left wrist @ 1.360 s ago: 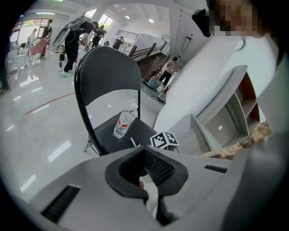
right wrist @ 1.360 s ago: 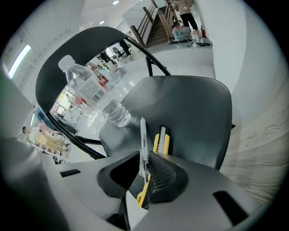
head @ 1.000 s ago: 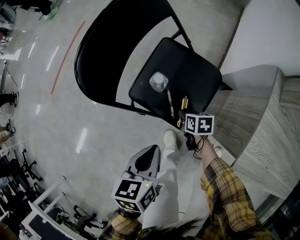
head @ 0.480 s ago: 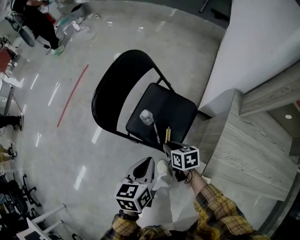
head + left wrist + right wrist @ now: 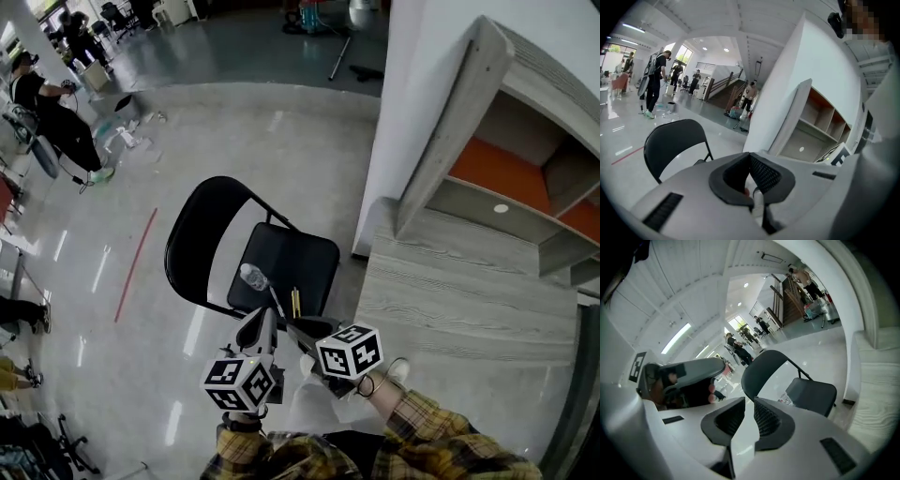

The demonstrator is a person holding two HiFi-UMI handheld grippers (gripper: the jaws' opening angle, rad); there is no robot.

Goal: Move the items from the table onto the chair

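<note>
A black folding chair [image 5: 298, 257] stands on the shiny floor. On its seat lie a clear plastic bottle [image 5: 251, 276], a slim pen [image 5: 277, 302] and a yellow pen-like item [image 5: 295, 301]. My left gripper [image 5: 262, 321] hovers just short of the seat's near edge, jaws shut and empty; in its own view the left gripper [image 5: 750, 158] points past the chair back [image 5: 670, 140]. My right gripper [image 5: 305, 336] is beside it, also short of the seat. The right gripper [image 5: 750, 402] has its jaws together with nothing between them, and faces the chair [image 5: 811, 392] and bottle [image 5: 786, 401].
A grey wood-grain table [image 5: 469, 300] sits right of the chair, against a white wall [image 5: 422, 84]. Above it is a shelf unit with an orange back panel [image 5: 497, 169]. People and office chairs are far off at the upper left [image 5: 47, 103]. A red line [image 5: 136, 267] marks the floor.
The head view has risen and tilted up, so the chair looks smaller and the table and shelf have come into sight. Both grippers have drawn back from the seat and come closer together.
</note>
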